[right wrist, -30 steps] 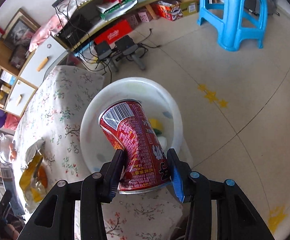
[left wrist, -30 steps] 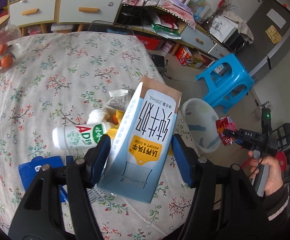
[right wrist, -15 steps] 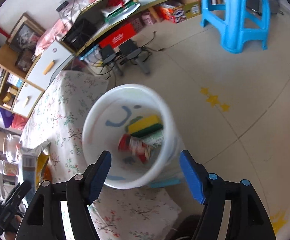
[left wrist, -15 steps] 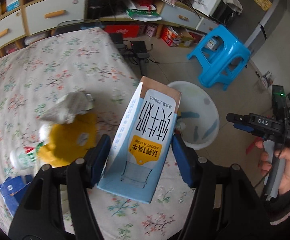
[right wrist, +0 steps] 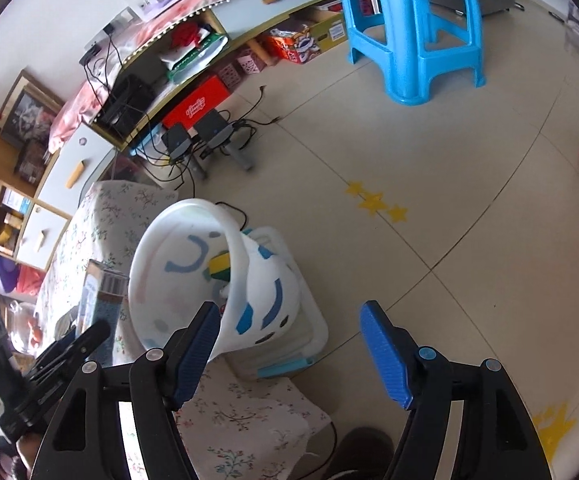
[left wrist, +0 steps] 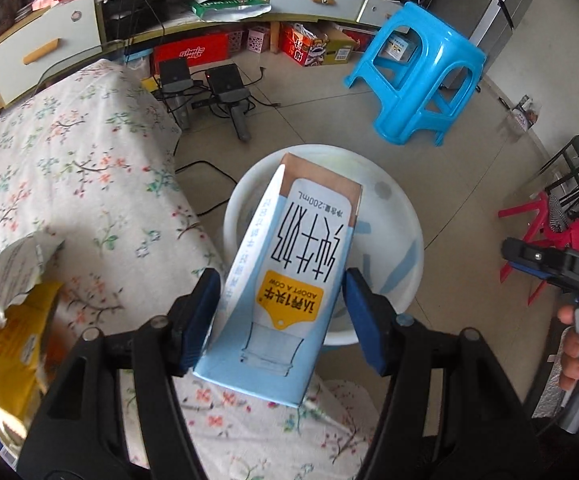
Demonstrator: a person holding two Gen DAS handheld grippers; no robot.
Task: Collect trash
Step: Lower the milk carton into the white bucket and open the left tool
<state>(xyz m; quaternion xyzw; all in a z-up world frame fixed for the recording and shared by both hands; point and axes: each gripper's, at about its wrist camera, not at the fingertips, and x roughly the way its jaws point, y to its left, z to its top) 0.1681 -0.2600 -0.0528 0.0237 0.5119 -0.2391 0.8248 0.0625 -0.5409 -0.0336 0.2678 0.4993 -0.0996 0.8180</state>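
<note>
My left gripper [left wrist: 281,316] is shut on a light blue milk carton [left wrist: 289,272] and holds it over the near rim of the white trash bin [left wrist: 393,216], which stands on the floor beside the table. My right gripper [right wrist: 289,344] is open and empty, off to the right of the bin [right wrist: 185,264]. A green and yellow item [right wrist: 219,266] lies inside the bin. The carton [right wrist: 101,300] and the left gripper [right wrist: 65,348] show at the left of the right wrist view. The right gripper [left wrist: 557,268] shows at the right edge of the left wrist view.
A floral-clothed table [left wrist: 89,184] carries a yellow wrapper [left wrist: 13,344] and crumpled paper [left wrist: 13,268] at its left. A blue plastic stool [left wrist: 421,72] stands on the tiled floor beyond the bin. Two black speakers [left wrist: 205,84] with cables lie by the low shelf.
The right gripper opened and dropped the red can into the bin, then drew back to the right. The left gripper carried the milk carton from the table to above the bin.
</note>
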